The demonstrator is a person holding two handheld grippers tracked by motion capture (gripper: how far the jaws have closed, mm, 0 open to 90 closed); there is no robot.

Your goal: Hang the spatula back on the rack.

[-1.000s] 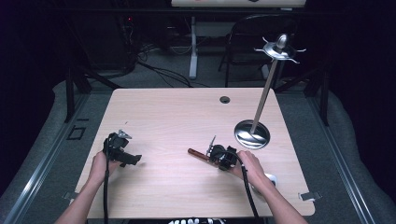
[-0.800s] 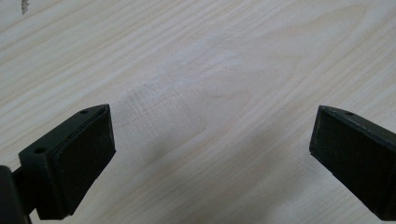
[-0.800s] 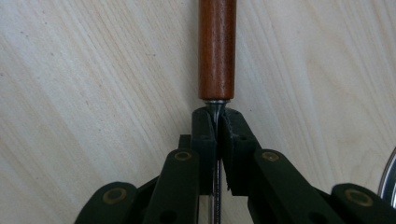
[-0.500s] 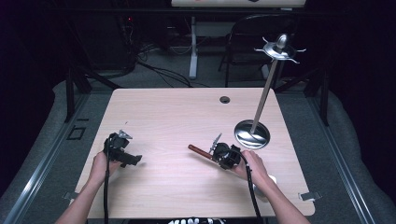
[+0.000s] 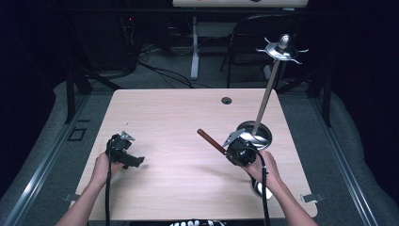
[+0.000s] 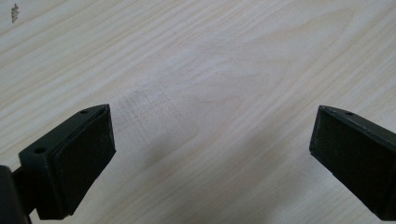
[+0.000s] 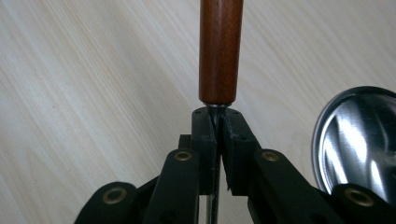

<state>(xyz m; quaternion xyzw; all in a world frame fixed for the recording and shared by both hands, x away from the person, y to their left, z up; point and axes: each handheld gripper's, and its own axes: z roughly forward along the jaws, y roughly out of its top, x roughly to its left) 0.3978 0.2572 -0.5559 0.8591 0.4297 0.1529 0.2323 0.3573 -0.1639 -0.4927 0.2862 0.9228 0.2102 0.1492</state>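
Observation:
A utensil with a brown wooden handle (image 5: 210, 141) and a thin metal shank is held in my right gripper (image 5: 234, 149), just left of the stand's base. In the right gripper view the jaws of that gripper (image 7: 218, 126) are shut on the shank just below the handle (image 7: 220, 51), which points away over the table. A shiny metal end (image 5: 260, 188) shows under the right wrist. My left gripper (image 5: 136, 161) rests at the table's left, held by a hand. Its jaws (image 6: 210, 140) stand wide open over bare wood.
A tall metal stand rises at the right: round shiny base (image 5: 261, 135), slanting pole (image 5: 266, 99), hooked top (image 5: 281, 48). The base (image 7: 359, 135) lies close beside the right gripper. A cable hole (image 5: 227, 100) sits near the wooden table's (image 5: 169, 117) far edge.
My right gripper has shifted right and a little farther away with the utensil, closer to the stand's base. The left gripper has stayed put.

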